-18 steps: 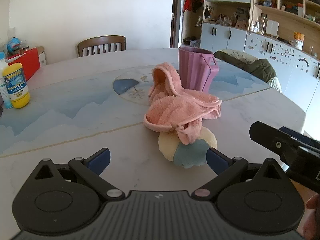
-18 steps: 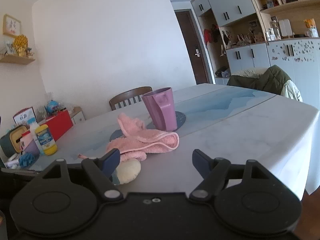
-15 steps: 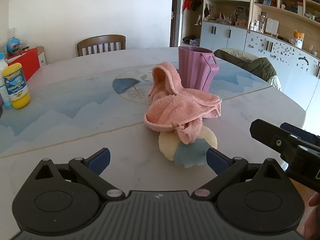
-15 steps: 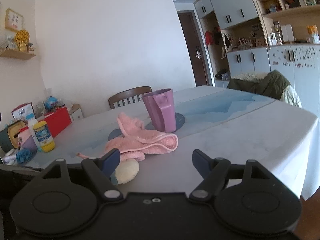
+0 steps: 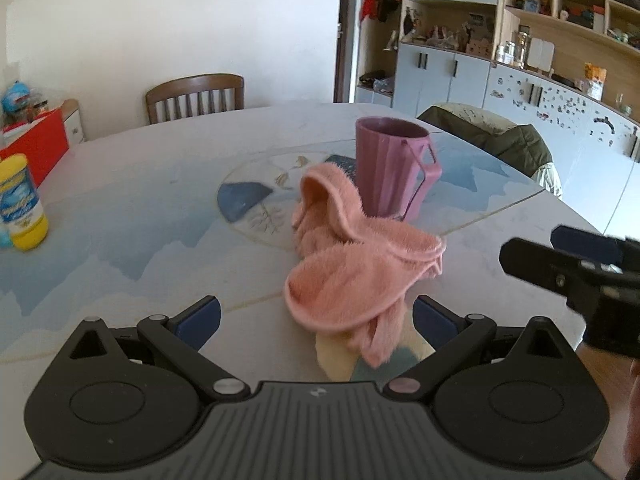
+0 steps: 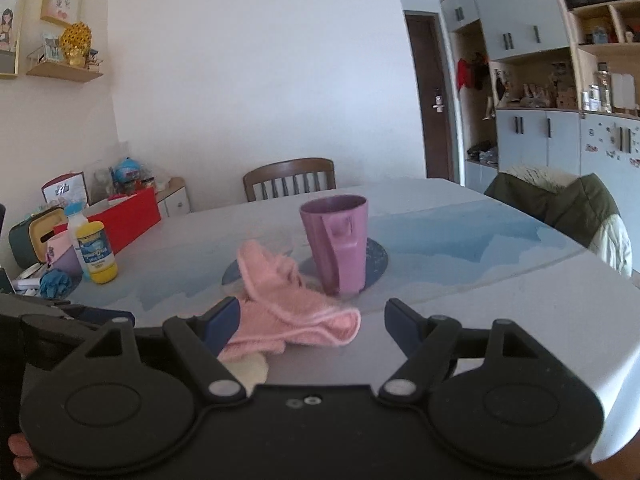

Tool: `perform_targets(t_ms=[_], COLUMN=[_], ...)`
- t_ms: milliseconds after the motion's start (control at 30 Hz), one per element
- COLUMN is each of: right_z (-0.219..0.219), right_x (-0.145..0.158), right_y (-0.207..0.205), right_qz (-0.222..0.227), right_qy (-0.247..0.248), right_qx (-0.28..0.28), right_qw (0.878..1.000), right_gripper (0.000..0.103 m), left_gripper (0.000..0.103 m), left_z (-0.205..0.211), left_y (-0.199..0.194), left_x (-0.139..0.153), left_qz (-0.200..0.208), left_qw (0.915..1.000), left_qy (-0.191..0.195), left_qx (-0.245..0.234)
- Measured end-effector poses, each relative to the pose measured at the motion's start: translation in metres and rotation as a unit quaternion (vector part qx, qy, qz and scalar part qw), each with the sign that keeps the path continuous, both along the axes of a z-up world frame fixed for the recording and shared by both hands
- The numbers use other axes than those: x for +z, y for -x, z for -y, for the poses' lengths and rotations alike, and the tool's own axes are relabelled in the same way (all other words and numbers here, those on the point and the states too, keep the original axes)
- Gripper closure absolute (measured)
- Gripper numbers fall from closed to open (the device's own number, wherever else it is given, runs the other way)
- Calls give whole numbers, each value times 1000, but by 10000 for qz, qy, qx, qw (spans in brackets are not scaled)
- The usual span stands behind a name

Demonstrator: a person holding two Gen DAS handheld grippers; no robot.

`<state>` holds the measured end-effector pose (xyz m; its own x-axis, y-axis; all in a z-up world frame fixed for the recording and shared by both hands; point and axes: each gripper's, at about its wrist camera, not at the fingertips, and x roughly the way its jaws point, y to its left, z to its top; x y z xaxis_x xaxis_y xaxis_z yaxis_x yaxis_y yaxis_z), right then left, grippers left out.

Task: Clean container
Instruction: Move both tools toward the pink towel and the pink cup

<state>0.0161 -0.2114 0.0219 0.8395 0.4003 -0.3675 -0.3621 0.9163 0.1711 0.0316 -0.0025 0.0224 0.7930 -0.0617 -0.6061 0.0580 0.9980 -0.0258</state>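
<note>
- Our left gripper (image 5: 316, 318) hovers low over the table (image 5: 120, 248) with its fingers spread wide and nothing between them; the near end of the pink cloth (image 5: 352, 276) lies just ahead of the gap.
- Our right gripper (image 6: 312, 322) is likewise spread wide and holds nothing, pointing toward the cup (image 6: 336, 242).
- The cup we are to clean is purple plastic with a handle, standing upright near the middle of the table on a round printed patch, its mouth open to the top. From the left wrist view we see a little of the inner wall at the rim, but we cannot tell whether anything is inside.
- The pink cloth lies crumpled in front of the cup, its far fold touching the cup's base, its near end draped over a pale round sponge (image 5: 340, 354) with a blue-grey part.
- At the left edge of the table stands a yellow bottle (image 6: 97, 256) with a blue and white label; the writing on it is too small for us to read. A white bottle (image 6: 76, 226) with a blue cap stands just behind it.
- Near them we see a pink tub (image 6: 60, 254), a blue scrubber (image 6: 54, 284) and a red box (image 6: 132, 220); their contents are hidden from us.
- A wooden chair (image 6: 290, 180) stands at the far side of the table.
</note>
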Motion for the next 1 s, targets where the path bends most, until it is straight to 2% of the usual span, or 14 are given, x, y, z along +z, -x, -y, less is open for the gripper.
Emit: perform_targets(t_ms=[200, 467, 600, 833, 1000], right_z=[11, 26, 29, 11, -9], right_x=[19, 38, 34, 30, 16], right_y=[-31, -72, -90, -106, -124], right_qz=[-110, -380, -615, -610, -704], right_qy=[103, -61, -155, 73, 318], right_qx=[223, 387, 397, 602, 624], right_qw=[9996, 9985, 9972, 9963, 9951], right_gripper=[24, 24, 24, 27, 28], left_gripper=[0, 0, 0, 0, 0], left_z=[9, 20, 30, 38, 27], left_y=[-16, -36, -44, -74, -93], left_x=[8, 12, 5, -15, -31], left_qz=[42, 43, -14, -286, -534], left_qw=[9998, 9985, 9968, 9940, 9935], left_qy=[-166, -289, -424, -549, -356], left_qx=[-79, -466, -675, -899, -939])
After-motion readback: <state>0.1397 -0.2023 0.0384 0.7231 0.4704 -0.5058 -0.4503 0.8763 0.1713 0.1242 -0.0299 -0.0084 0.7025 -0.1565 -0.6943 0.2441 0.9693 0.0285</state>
